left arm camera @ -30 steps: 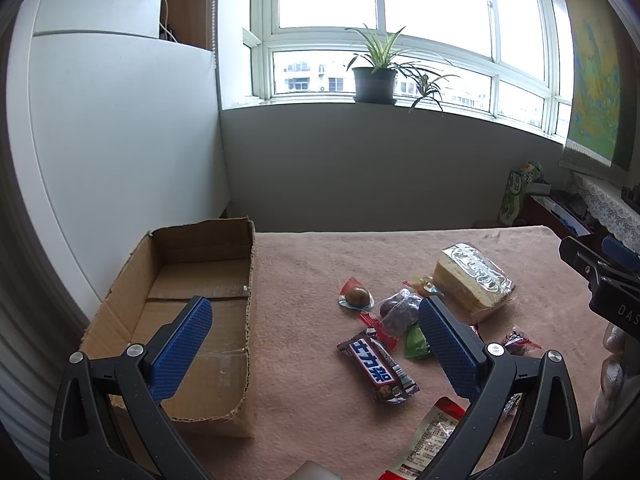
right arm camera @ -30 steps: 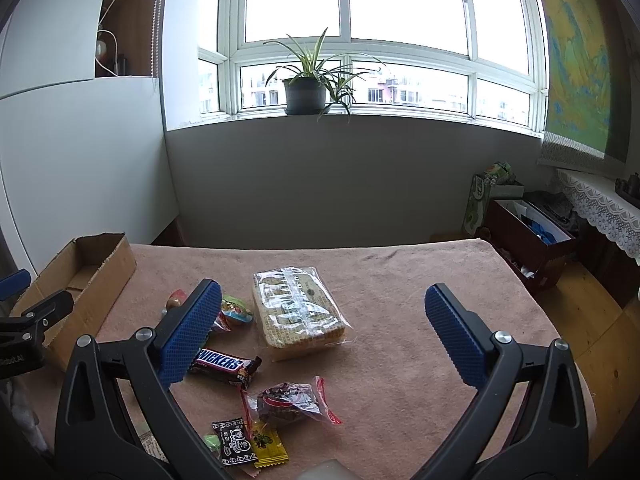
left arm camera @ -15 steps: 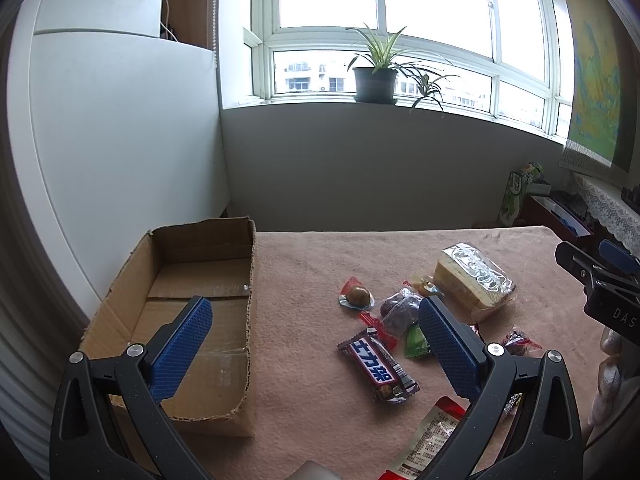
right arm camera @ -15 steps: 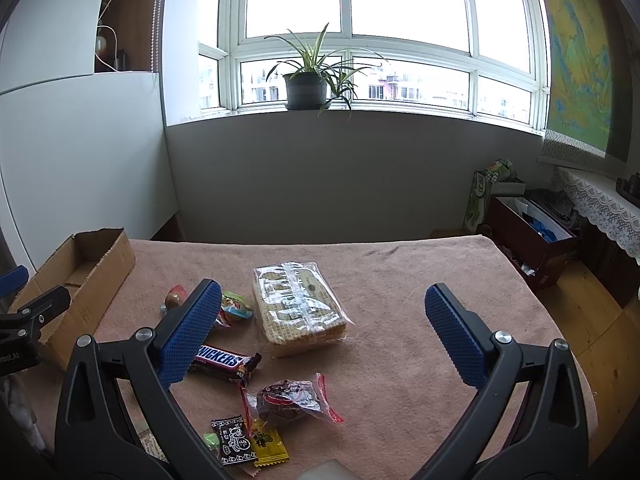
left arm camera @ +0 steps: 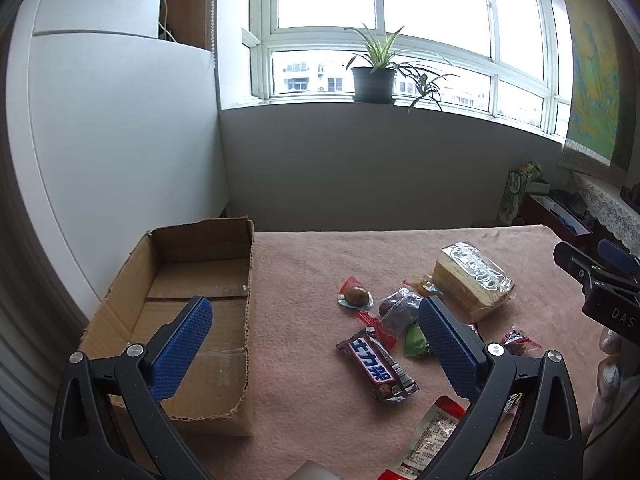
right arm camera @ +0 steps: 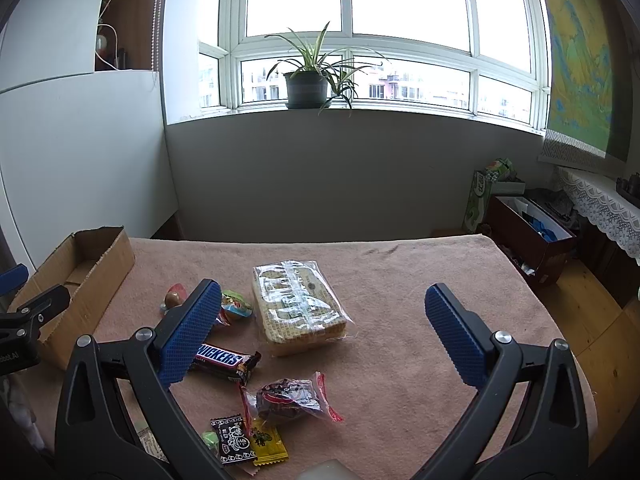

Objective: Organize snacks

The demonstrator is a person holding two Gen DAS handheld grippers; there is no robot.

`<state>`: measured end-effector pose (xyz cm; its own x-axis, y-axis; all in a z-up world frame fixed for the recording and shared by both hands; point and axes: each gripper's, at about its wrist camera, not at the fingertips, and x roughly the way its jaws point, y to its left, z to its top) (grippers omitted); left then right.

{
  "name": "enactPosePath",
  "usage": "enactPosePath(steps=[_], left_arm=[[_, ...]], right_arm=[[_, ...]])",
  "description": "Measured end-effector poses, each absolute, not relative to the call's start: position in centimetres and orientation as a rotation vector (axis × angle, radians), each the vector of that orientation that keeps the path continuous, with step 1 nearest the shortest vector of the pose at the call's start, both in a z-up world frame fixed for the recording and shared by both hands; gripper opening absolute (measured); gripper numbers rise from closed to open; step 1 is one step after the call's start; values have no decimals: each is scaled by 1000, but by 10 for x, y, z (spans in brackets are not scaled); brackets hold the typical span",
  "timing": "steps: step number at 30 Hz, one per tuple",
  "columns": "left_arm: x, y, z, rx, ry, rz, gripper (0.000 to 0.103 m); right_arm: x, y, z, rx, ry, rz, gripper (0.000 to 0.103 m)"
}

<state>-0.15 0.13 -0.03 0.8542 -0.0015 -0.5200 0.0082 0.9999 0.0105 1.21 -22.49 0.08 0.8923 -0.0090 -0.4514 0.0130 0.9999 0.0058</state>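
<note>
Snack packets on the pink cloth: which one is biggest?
The clear-wrapped block of pale wafer biscuits, thick and rectangular. The brown Snickers bar and small candy packets beside it are much smaller.

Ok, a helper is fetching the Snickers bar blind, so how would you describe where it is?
Start at the cardboard box on the pink-covered table; the loose snacks lie to its right. The Snickers bar lies flat just in front of the clear-wrapped wafer block. It is the only long brown wrapper with blue lettering.
</note>
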Motion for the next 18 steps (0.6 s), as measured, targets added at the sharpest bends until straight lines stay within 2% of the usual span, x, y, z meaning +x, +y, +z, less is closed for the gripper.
enactPosePath(steps=[18], left_arm=[[-2, 1, -2, 14, 549, -8, 102]], right_arm=[[11, -224, -2, 7, 473, -10, 103]])
